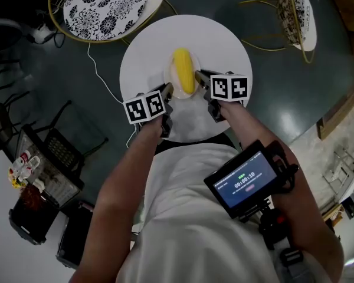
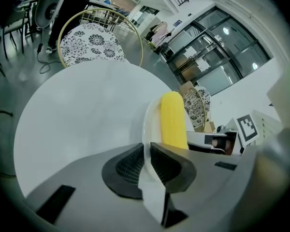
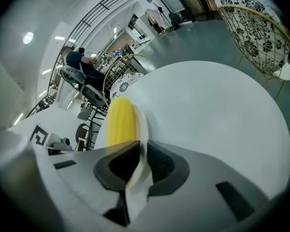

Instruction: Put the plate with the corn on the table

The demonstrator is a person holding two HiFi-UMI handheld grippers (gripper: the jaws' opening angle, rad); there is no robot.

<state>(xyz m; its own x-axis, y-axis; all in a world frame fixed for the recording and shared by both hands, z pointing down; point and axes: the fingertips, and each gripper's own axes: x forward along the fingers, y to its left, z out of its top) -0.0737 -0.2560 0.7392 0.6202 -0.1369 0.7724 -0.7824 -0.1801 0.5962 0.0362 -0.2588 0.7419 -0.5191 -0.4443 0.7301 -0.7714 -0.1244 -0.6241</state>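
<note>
Gripped the plate (image 2: 146,122) by two opposite edges, with the corn (image 1: 183,71) lying along its middle, just ahead of both sets of jaws. Clamped the left gripper (image 1: 168,91) on one rim, jaws drawn in to the rim's thickness; clamped the right gripper (image 1: 202,79) on the other rim likewise. Held it over the round white table (image 1: 227,43), directly beneath both grippers; could not tell whether the base touched the top. Judged this the set-down itself, late in the task. Called next for lowering both grippers evenly and level until seated, then parting the jaws and backing outward off each rim. Risked rolling the corn with any tilt. Noted a patterned chair (image 1: 106,5) beyond the table, ahead of the left gripper.
</note>
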